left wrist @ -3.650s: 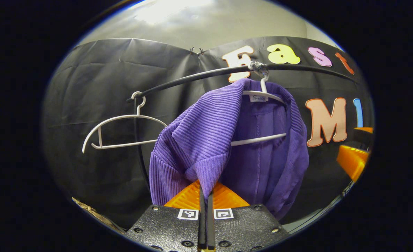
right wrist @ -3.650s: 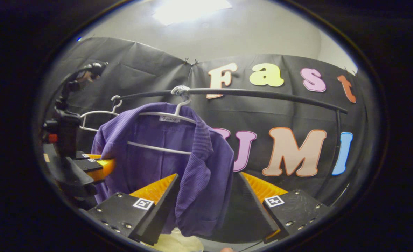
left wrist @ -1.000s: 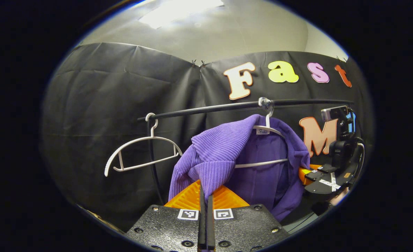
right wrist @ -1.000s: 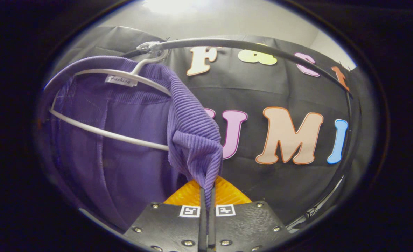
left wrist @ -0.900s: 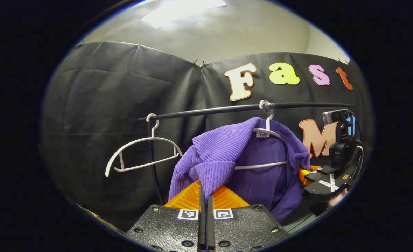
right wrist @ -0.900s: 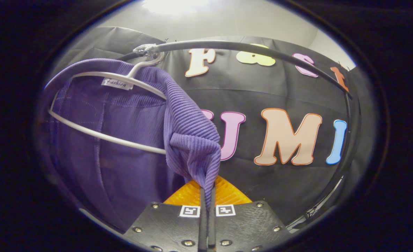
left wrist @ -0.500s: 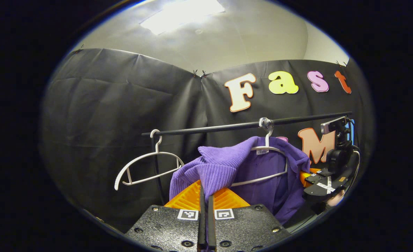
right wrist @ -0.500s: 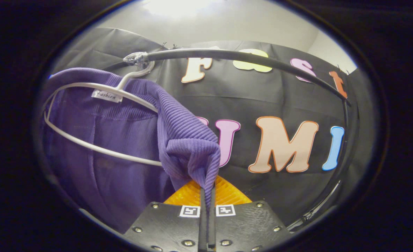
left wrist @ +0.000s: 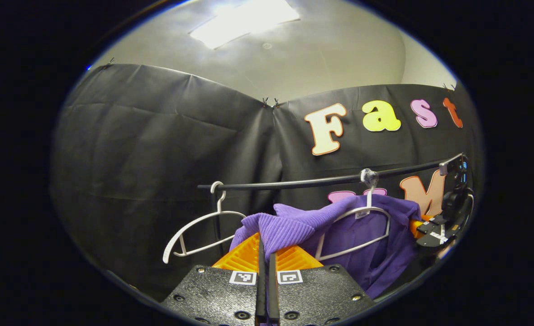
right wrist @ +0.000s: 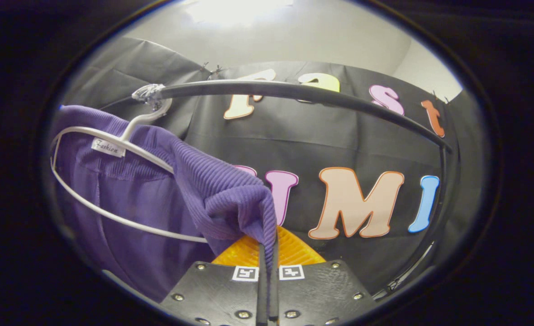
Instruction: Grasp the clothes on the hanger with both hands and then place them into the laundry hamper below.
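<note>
Left gripper view: the left gripper (left wrist: pixel 264 253) has its fingers pressed together on a fold of the purple top (left wrist: pixel 294 224), one shoulder drawn off the hanger (left wrist: pixel 357 226), which hangs from the rail (left wrist: pixel 317 182) near its right end. A bare hanger (left wrist: pixel 201 231) hangs at the left end.

Right gripper view: the right gripper (right wrist: pixel 267 258) pinches the other shoulder of the top (right wrist: pixel 221 199), likely so both sides slip free together.
</note>
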